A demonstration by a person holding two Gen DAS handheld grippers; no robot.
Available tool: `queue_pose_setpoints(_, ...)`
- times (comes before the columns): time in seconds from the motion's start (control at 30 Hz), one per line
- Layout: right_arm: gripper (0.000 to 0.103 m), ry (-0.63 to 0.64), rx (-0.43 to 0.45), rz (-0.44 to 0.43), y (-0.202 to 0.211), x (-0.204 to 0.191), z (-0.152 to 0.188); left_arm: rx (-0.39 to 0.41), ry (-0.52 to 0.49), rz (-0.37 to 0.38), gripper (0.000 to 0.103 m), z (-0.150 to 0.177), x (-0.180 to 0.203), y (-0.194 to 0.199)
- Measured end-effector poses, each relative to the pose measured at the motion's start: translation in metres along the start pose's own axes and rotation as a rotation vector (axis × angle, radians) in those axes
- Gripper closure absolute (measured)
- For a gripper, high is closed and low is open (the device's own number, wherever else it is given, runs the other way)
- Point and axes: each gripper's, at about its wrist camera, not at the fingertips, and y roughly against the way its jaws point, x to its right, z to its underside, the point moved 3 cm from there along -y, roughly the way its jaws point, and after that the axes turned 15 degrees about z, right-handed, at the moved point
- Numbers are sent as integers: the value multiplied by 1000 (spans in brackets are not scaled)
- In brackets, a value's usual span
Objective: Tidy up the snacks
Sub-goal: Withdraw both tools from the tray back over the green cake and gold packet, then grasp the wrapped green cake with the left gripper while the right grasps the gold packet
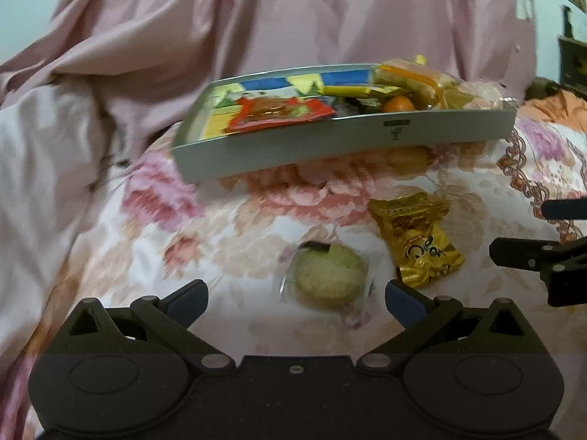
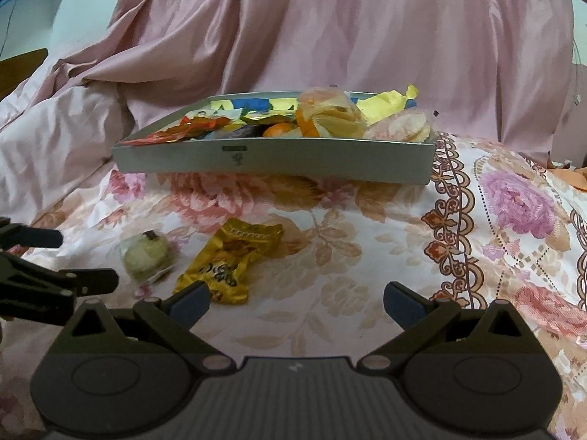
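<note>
My left tool, wide open and empty just before the wrapped green cake, could skid its slick wrapper across the soft bed or crush it.

- We see a floral bedspread across the bed.
- Behind it, a crumpled pink satin quilt.
- Pale walls at the edges.

We see a tray on the bedspread at mid-frame, with a curtain behind it. In the tray lie snack packets, a tangerine and a wrapped bun toward its right. Before the tray, lower left of centre, a round cake lies left of a candy packet, near but apart.
</note>
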Motion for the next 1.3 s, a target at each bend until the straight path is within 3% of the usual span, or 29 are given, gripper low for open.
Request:
queue_pose_setpoints(0.33, 0, -35, 1, 13, -15, 6, -4, -66, -46, 87, 2, -7, -4, -33)
queue_pose_setpoints(0.6, 0, -27, -13, -1, -23, 2, -3, -45, 35, 142, 30, -5, -11, -33)
queue_pose_setpoints(0.67, 0, -19, -14, -12, -25, -2, -2, -40, 47, 143, 32, -4, -11, -33)
queue_pose_setpoints(0.8, 0, 3, -14, -43, -28, -10, -2, -40, 79, 123, 39, -4, -14, -32)
queue_pose_setpoints(1.0, 0, 52, -26, -103, -30, -26, -2, -25, 198, 48, 39, -2, -29, -25)
queue_pose_setpoints(1.3, 0, 81, -44, -139, -42, -50, -7, -1, 287, -48, 39, 11, -42, -6)
